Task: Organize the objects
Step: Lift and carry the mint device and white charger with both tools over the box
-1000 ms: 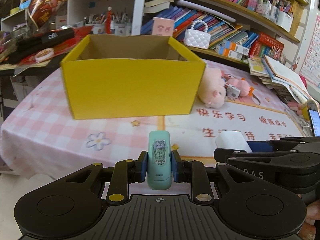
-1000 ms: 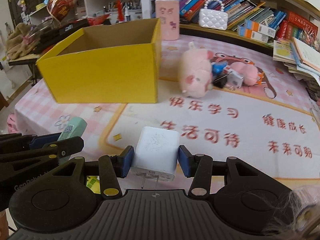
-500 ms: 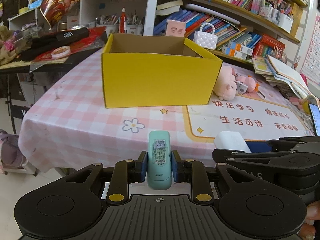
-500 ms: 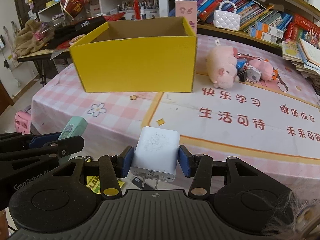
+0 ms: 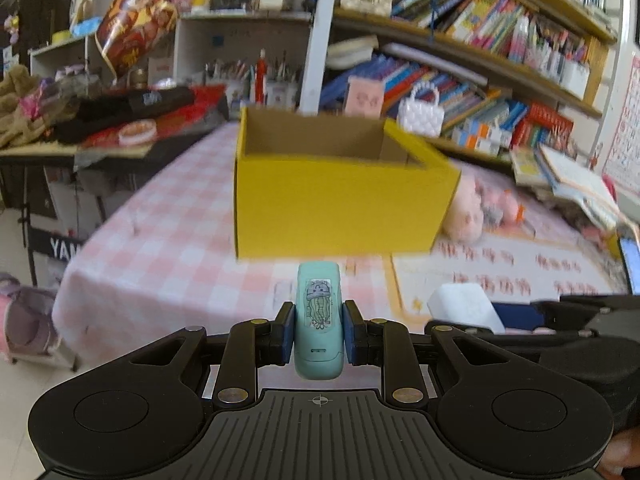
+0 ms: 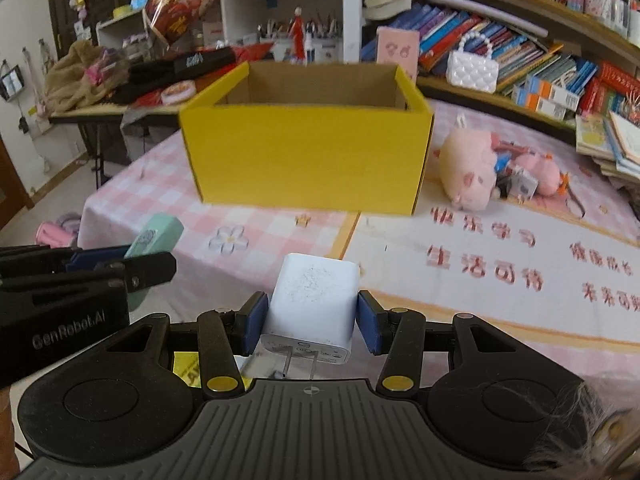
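Note:
My left gripper [image 5: 319,332] is shut on a small teal device [image 5: 319,316] with a jellyfish sticker. It also shows in the right wrist view [image 6: 154,240], at the left. My right gripper [image 6: 312,320] is shut on a white plug charger [image 6: 314,300], prongs toward the camera; it shows in the left wrist view [image 5: 464,306] too. Both are held off the near edge of the table. An open yellow cardboard box [image 5: 336,204] [image 6: 308,156] stands on the table ahead; no contents show inside it.
The table has a pink checked cloth [image 6: 172,184] and a printed mat [image 6: 500,256]. Pink plush toys [image 6: 470,170] lie right of the box. Stacked books [image 6: 612,144] sit far right. A cluttered side table [image 5: 100,132] is at left, bookshelves behind.
Both grippers have drawn back from the table and risen with their objects still held. The yellow box now looks farther away and the table's near edge and floor show.

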A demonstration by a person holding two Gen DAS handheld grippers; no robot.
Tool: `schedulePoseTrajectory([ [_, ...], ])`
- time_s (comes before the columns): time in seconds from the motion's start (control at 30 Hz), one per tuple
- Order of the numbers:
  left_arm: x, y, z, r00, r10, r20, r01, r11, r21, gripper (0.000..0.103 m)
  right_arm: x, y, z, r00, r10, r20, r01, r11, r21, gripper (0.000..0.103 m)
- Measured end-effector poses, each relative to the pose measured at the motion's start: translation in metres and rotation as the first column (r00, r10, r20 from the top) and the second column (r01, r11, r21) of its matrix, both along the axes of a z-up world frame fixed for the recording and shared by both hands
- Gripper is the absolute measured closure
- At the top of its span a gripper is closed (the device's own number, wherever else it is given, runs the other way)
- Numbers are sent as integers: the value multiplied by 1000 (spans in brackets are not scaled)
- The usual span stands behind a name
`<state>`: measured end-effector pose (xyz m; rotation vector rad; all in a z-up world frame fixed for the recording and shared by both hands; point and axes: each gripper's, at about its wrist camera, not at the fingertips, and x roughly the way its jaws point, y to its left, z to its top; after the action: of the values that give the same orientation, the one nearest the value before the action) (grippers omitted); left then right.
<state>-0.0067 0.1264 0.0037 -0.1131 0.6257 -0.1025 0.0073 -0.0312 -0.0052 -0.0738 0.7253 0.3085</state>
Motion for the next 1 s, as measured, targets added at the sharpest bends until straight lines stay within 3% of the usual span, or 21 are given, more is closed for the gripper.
schedulePoseTrajectory([
  [0.23,51,-3,44,985,18,169,-20,1000,12,80,52,-11,47,986,-51,159,43,998,54,58],
  [0.4,91,-6,57,977,29,211,-38,998,41,80,104,-14,71,971,-68,228,49,995,90,58],
  [0.6,146,-12,37,990,46,131,-57,995,76,80,168,-2,67,975,-9,221,-3,999,53,58],
  [0.8,182,-20,8,998,50,24,-52,991,120,80,229,27,43,984,141,110,-138,990,-35,58],
  [1.0,202,-19,-10,996,63,-62,-55,990,129,80,275,61,18,960,279,-28,-280,951,-131,58],
])
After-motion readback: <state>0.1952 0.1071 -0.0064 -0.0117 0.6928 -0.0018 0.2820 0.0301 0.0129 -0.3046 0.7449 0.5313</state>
